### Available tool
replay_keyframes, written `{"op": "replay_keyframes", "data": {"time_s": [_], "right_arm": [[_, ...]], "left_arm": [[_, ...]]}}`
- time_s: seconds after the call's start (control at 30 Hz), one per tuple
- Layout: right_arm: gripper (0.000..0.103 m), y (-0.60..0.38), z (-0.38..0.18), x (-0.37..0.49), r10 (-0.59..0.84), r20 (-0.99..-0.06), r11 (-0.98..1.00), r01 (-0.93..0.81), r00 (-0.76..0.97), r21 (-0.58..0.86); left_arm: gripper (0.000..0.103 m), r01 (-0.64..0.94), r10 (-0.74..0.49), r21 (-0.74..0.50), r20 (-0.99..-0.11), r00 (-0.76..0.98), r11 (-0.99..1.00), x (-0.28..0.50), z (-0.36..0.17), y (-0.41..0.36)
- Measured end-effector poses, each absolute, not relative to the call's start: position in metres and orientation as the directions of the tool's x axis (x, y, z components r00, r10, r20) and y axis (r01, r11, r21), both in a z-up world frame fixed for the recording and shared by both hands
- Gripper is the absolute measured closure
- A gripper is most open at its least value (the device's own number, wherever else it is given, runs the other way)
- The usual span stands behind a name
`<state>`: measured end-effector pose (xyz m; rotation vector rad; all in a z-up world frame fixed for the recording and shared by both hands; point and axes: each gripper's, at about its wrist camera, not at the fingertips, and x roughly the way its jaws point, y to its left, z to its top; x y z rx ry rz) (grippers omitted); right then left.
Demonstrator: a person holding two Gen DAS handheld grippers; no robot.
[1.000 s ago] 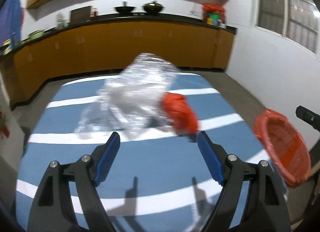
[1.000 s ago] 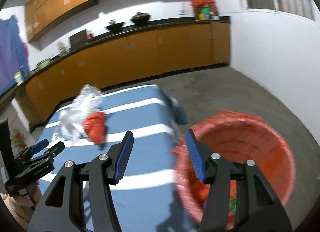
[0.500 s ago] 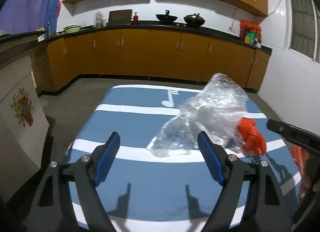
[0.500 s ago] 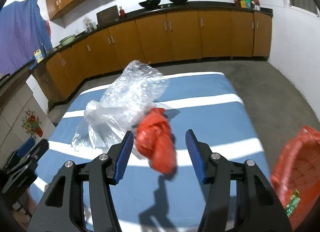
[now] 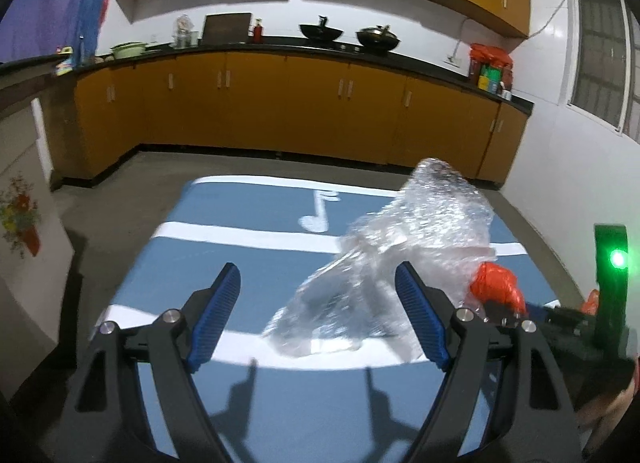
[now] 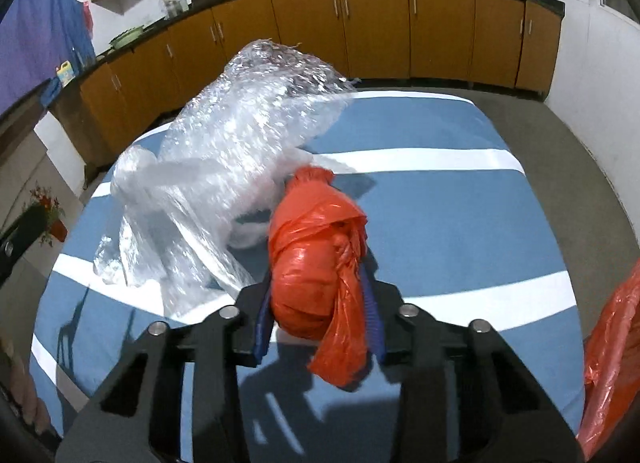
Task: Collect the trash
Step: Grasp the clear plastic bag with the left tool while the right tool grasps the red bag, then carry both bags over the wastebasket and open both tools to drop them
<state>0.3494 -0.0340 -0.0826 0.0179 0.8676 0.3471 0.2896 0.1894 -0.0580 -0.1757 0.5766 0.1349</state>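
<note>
Crumpled, knotted orange plastic bag bundle [image 6: 316, 263] on the blue-and-white striped table top, loose tail hanging toward the near edge, touching on its left a large heap of clear crinkled bubble wrap and plastic film [image 6: 224, 167], piled high and spreading leftward across the stripes.

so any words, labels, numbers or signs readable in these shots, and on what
No words or numbers can be read.
White musical-note sign, printed on the blue striped table cover at its far end.
Yellow and green packages on the counter: their labels are too small and blurred to read.
Small colourful box on the left counter: too blurred to read.
</note>
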Motion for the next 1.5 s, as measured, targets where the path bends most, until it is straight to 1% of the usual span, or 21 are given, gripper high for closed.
{"op": "replay_keyframes", "data": {"time_s": [0.2, 0.3, 0.4, 0.5, 0.57, 0.67, 0.73, 0.87, 1.1, 1.33, 1.5], "right_arm": [[0.07, -0.063, -0.079, 0.329, 0.291, -0.737, 0.951, -0.269, 0.609, 0.153], [0.07, -0.075, -0.08, 0.323, 0.276, -0.741, 0.956, -0.257, 0.611, 0.144], [0.07, -0.08, -0.081, 0.318, 0.274, -0.743, 0.956, -0.254, 0.611, 0.144], [0.07, -0.077, -0.079, 0.317, 0.274, -0.743, 0.956, -0.259, 0.611, 0.139], [0.07, -0.077, -0.078, 0.314, 0.276, -0.743, 0.955, -0.262, 0.61, 0.14], [0.07, -0.078, -0.077, 0.312, 0.282, -0.741, 0.953, -0.263, 0.609, 0.147], [0.07, -0.078, -0.074, 0.312, 0.286, -0.739, 0.953, -0.265, 0.61, 0.15], [0.07, -0.083, -0.068, 0.302, 0.285, -0.726, 0.953, -0.265, 0.626, 0.145], [0.07, -0.102, -0.051, 0.279, 0.276, -0.695, 0.958, -0.245, 0.663, 0.147], [0.07, -0.129, -0.031, 0.253, 0.236, -0.659, 0.971, -0.198, 0.714, 0.132], [0.07, -0.155, -0.017, 0.232, 0.189, -0.63, 0.982, -0.141, 0.754, 0.125]], "left_arm": [[0.026, -0.132, 0.011, -0.165, -0.581, 0.814, 0.977, 0.33, -0.062, 0.171], [0.031, -0.112, -0.011, -0.17, -0.594, 0.805, 0.979, 0.347, -0.062, 0.163], [0.036, -0.113, -0.001, -0.145, -0.618, 0.786, 0.983, 0.359, -0.067, 0.159], [0.051, -0.113, -0.021, -0.157, -0.666, 0.746, 0.981, 0.37, -0.078, 0.16], [0.074, -0.112, -0.042, -0.178, -0.686, 0.726, 0.978, 0.371, -0.084, 0.163], [0.084, -0.104, -0.071, -0.209, -0.688, 0.722, 0.972, 0.362, -0.091, 0.167], [0.089, -0.097, -0.08, -0.217, -0.68, 0.729, 0.971, 0.352, -0.092, 0.168], [0.091, -0.092, -0.085, -0.225, -0.67, 0.738, 0.97, 0.332, -0.09, 0.17], [0.091, -0.053, -0.099, -0.215, -0.635, 0.766, 0.975, 0.29, -0.071, 0.159], [0.091, 0.041, -0.16, -0.208, -0.597, 0.786, 0.977, 0.261, -0.043, 0.129], [0.091, 0.114, -0.223, -0.217, -0.59, 0.776, 0.97, 0.252, -0.031, 0.099]]}}
